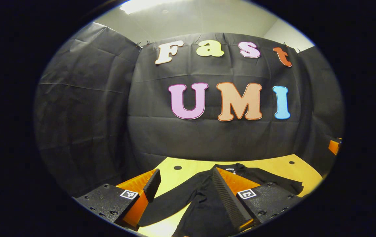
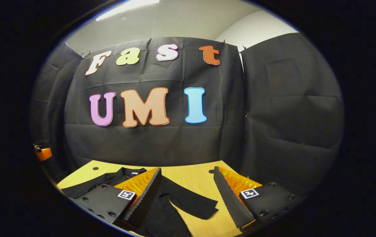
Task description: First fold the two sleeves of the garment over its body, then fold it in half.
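Note:
A black long-sleeved garment (image 1: 204, 210) lies spread flat on the yellow wooden table (image 1: 188, 166), collar toward the far wall. In the left gripper view one sleeve (image 1: 169, 202) runs out to the left and the other sleeve (image 1: 278, 181) to the right. My left gripper (image 1: 186, 187) hangs open above the garment's left half, nothing between its fingers. In the right gripper view the garment (image 2: 166, 210) shows with its right sleeve (image 2: 192, 200) lying out on the table (image 2: 196, 176). My right gripper (image 2: 186, 189) is open above that sleeve, holding nothing.
Black cloth walls close the booth at the back and both sides. The table has small dark holes (image 1: 177, 167) near its far edge. An orange part of the other gripper shows at the right edge of the left gripper view (image 1: 334, 146) and the left edge of the right gripper view (image 2: 43, 153).

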Tool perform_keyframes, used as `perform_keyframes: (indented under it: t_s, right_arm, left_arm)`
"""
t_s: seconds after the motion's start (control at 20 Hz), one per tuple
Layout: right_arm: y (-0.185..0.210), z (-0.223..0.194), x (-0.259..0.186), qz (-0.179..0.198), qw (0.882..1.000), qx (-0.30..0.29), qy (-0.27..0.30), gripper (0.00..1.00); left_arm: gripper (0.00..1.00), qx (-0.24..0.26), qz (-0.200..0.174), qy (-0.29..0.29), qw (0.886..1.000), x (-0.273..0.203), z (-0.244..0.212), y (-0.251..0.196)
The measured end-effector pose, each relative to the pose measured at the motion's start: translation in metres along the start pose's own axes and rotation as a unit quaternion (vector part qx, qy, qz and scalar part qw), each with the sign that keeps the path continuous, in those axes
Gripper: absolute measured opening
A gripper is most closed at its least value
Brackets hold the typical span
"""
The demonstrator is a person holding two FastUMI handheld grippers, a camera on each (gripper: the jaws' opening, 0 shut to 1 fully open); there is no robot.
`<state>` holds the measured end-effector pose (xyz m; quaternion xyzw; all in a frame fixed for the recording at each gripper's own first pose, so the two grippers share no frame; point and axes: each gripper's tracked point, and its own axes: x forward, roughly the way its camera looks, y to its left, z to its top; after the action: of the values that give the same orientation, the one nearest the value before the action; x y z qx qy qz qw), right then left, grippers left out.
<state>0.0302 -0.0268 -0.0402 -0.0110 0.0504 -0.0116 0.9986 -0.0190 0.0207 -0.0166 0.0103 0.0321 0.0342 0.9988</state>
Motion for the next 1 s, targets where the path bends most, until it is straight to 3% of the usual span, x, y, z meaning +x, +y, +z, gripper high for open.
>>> perform_keyframes:
  t_s: [1.0]
  right_arm:
    - [-0.017, -0.029, 0.034, 0.003, 0.999, 0.000, 0.049, 0.99]
  left_arm:
    - [0.94, -0.014, 0.041, 0.028, 0.999, -0.003, -0.015, 0.019]
